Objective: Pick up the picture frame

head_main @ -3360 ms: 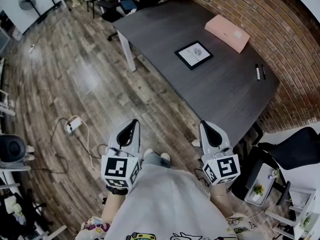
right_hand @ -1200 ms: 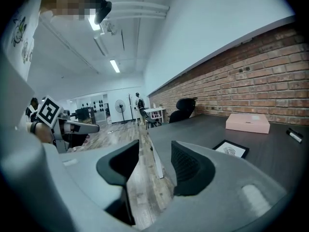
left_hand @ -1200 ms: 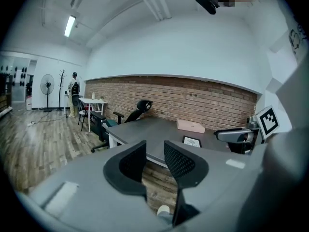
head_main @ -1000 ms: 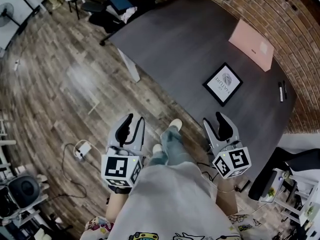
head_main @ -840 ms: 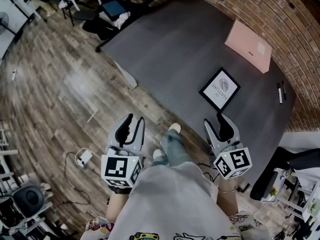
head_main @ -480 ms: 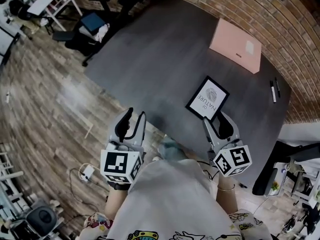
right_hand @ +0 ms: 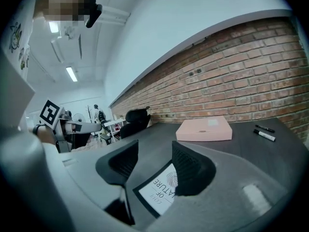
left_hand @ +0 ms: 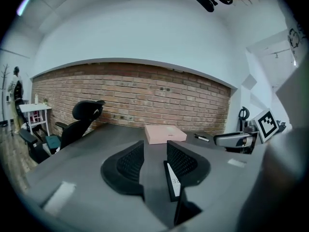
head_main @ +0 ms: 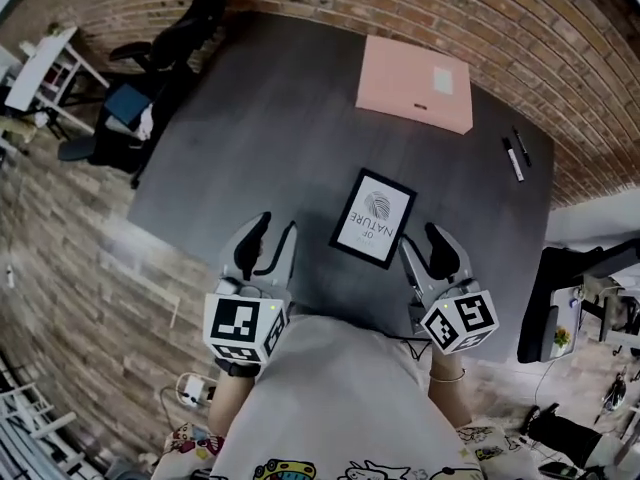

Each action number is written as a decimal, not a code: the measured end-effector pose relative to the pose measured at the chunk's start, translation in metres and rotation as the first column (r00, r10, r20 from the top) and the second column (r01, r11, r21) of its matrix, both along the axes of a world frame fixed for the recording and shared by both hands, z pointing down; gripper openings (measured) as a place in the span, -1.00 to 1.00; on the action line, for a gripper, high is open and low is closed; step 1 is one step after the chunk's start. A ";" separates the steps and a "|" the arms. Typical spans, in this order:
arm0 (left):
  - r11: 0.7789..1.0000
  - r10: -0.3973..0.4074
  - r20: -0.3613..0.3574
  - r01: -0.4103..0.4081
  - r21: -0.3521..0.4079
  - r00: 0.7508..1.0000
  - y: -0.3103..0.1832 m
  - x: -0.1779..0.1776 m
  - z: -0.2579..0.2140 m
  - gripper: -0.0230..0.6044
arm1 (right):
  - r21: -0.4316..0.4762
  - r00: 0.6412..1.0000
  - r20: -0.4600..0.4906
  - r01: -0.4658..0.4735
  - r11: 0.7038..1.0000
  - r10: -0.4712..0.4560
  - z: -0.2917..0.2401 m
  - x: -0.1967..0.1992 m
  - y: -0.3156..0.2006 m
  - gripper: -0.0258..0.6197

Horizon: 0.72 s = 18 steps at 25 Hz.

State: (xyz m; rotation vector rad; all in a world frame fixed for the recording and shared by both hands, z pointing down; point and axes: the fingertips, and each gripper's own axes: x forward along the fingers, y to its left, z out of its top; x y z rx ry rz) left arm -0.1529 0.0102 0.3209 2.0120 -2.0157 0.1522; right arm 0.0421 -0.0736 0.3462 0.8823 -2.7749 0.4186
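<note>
The black picture frame (head_main: 374,218) with a white print lies flat on the dark grey table (head_main: 260,138), near its front edge. It sits between my two grippers, both of which hover over that edge. My left gripper (head_main: 272,231) is to the frame's left; its jaws are opening with nothing between them. In the left gripper view the frame (left_hand: 172,180) shows edge-on just right of the left gripper (left_hand: 155,164). My right gripper (head_main: 420,243) stands open at the frame's lower right corner. The frame (right_hand: 159,190) lies on the table under the right gripper (right_hand: 153,164), untouched.
A flat pink box (head_main: 415,83) rests at the table's far side by the brick wall, with two markers (head_main: 515,153) to its right. Office chairs (head_main: 170,43) stand off the table's left end. A black chair and shelves (head_main: 575,288) are at the right.
The person has walked up to the table. Both grippers moved from over the floor to over the table's near edge, one on each side of the frame. The left jaws have widened.
</note>
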 end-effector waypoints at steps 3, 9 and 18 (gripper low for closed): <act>0.998 0.058 0.003 -0.058 -0.008 0.998 -0.022 0.010 0.000 -0.43 | -0.006 0.999 -0.002 -0.051 0.999 0.051 0.001 0.013 -0.010 -0.25; 0.977 0.212 0.007 -0.211 -0.037 0.977 -0.063 0.033 0.001 -0.43 | -0.030 0.981 0.003 -0.196 0.980 0.196 0.002 0.042 -0.018 -0.25; 0.925 0.374 -0.017 -0.374 -0.067 0.927 -0.104 0.058 0.009 -0.43 | -0.050 0.952 -0.009 -0.305 0.951 0.305 0.004 0.050 -0.030 -0.25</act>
